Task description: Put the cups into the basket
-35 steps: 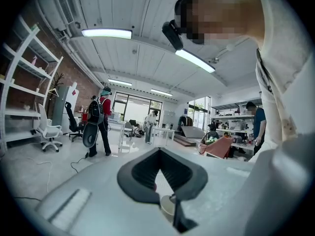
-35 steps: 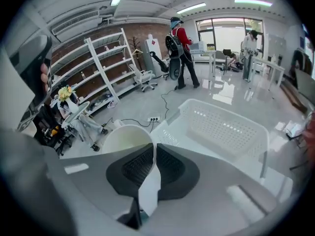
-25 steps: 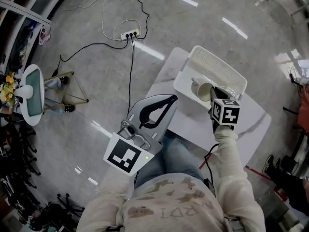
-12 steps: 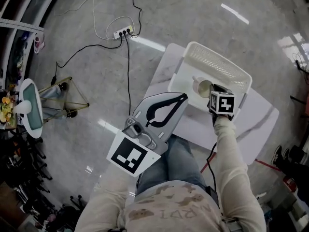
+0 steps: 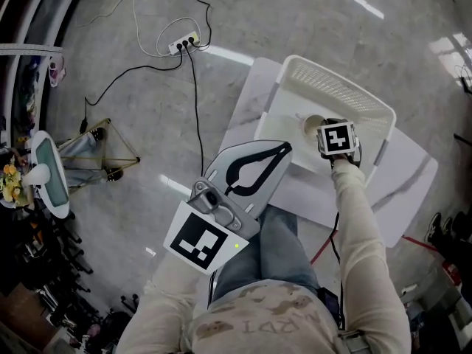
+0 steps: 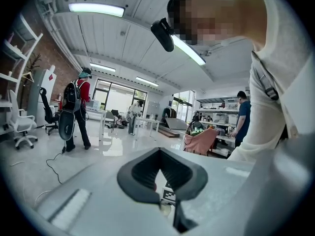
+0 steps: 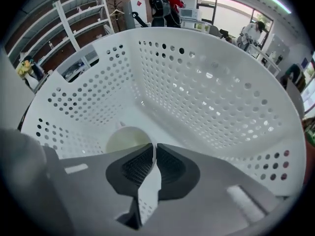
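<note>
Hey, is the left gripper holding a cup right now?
No, the left gripper is shut on nothing; the one visible cup is clamped by the right gripper inside the basket.

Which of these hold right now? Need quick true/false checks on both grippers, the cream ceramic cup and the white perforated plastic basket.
1. The right gripper is shut on the rim of the cream ceramic cup. True.
2. The cup stands on the white marble-look table, outside the white perforated plastic basket. False: the cup is inside the basket's walls.
3. The left gripper holds a second cup. False: its jaws are together on nothing, and it is held away from the basket.
4. The basket sits on the table. True.
</note>
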